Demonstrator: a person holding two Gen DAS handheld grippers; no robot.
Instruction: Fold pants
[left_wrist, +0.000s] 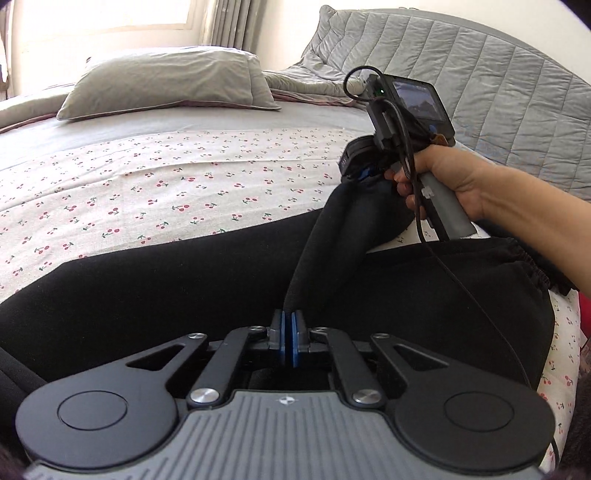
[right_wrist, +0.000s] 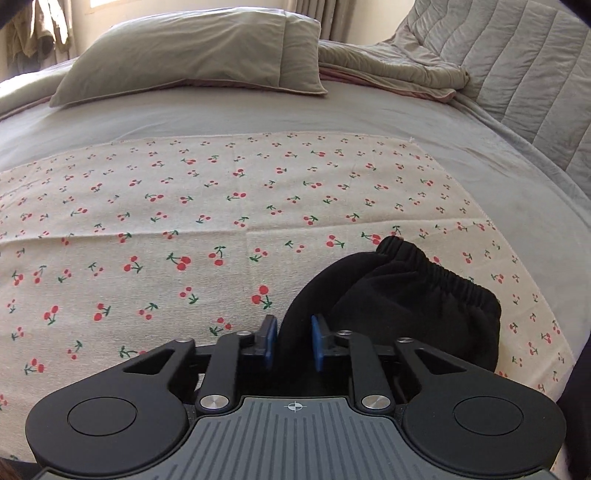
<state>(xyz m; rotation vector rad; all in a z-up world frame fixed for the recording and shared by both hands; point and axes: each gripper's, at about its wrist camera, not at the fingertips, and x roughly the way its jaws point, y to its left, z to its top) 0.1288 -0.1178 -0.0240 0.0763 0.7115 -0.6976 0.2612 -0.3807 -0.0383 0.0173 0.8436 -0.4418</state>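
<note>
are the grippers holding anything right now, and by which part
Both hold the black pants. The left gripper is shut on a raised fold of the fabric. The right gripper grips bunched cloth near the elastic waistband.

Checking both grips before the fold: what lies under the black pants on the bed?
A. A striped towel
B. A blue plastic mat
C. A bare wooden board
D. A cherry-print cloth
D: the pants rest on a cream cloth printed with red cherries, spread over the grey bed.
</note>
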